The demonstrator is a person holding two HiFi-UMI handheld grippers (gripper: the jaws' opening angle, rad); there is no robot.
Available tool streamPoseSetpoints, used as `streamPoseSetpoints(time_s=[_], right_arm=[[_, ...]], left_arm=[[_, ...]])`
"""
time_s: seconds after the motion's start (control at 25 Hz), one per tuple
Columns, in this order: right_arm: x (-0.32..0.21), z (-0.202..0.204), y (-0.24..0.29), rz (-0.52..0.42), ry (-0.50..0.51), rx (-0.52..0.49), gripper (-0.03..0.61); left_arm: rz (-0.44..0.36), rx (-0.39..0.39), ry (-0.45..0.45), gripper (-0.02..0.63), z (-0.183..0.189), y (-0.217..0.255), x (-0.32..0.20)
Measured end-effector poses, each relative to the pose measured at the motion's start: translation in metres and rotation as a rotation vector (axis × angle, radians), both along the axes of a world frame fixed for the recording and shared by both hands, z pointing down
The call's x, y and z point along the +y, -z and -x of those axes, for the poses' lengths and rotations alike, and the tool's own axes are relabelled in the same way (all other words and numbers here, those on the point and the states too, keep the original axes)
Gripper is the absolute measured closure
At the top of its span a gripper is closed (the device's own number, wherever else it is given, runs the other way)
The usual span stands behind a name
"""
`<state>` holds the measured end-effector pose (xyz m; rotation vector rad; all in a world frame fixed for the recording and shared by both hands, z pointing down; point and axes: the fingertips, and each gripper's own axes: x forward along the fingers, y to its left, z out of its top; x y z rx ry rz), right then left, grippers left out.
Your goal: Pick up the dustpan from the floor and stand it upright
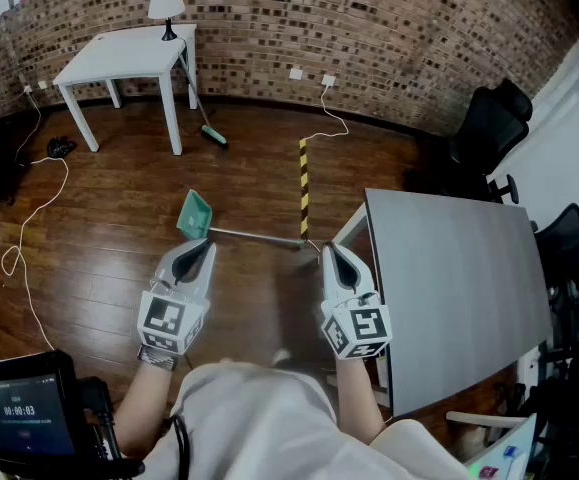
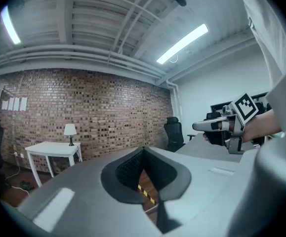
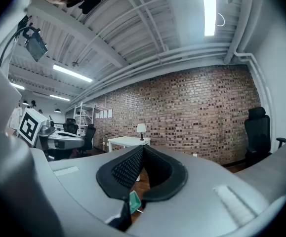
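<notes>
The green dustpan (image 1: 194, 215) lies on the wooden floor, its long metal handle (image 1: 259, 237) running right toward the grey table's corner. Both grippers are held level above the floor, just short of it. My left gripper (image 1: 202, 250) hovers near the pan's lower edge and is shut and empty; its jaws (image 2: 143, 150) meet at the tip. My right gripper (image 1: 331, 252) hangs near the handle's end, shut with nothing held, tips together (image 3: 143, 147). A sliver of the green dustpan (image 3: 134, 201) shows below the right gripper's jaws.
A grey table (image 1: 449, 288) stands close on the right, with black office chairs (image 1: 489, 128) behind it. At the back stands a white table (image 1: 129, 53) with a lamp (image 1: 166, 3) and a broom (image 1: 209, 133) leaning on it. Yellow-black tape (image 1: 303, 183) and cables (image 1: 29, 238) cross the floor.
</notes>
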<state>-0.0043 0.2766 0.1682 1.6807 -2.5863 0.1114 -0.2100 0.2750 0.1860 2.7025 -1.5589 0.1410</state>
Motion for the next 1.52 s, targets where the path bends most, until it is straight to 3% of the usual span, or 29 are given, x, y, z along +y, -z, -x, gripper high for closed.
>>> streamPoseSetpoints(time_s=[0.48,0.68,1.16,1.32,1.52], right_arm=[[-0.044,-0.001,-0.012,-0.006,-0.021,0.009,0.566],[-0.108,-0.022,-0.017,-0.024,0.002,-0.011,0.566],[-0.293,-0.095,0.015,-0.062,0.113,-0.001,0.566],[-0.325,-0.111,0.013,-0.057,0.102,0.002,0.566],[-0.338,-0.106,0.001,-0.025,0.063,-0.021,0.566]], left_arm=[[0.018,0.027,-0.001,0.614,0.005,-0.017,-0.052],[0.012,-0.002,-0.017,0.614,-0.021,-0.022,-0.101],[-0.036,-0.041,0.047,0.614,-0.096,0.018,-0.274],[-0.021,-0.066,0.052,0.614,-0.108,0.014,-0.3],[0.013,-0.062,0.043,0.614,-0.098,0.001,-0.32]])
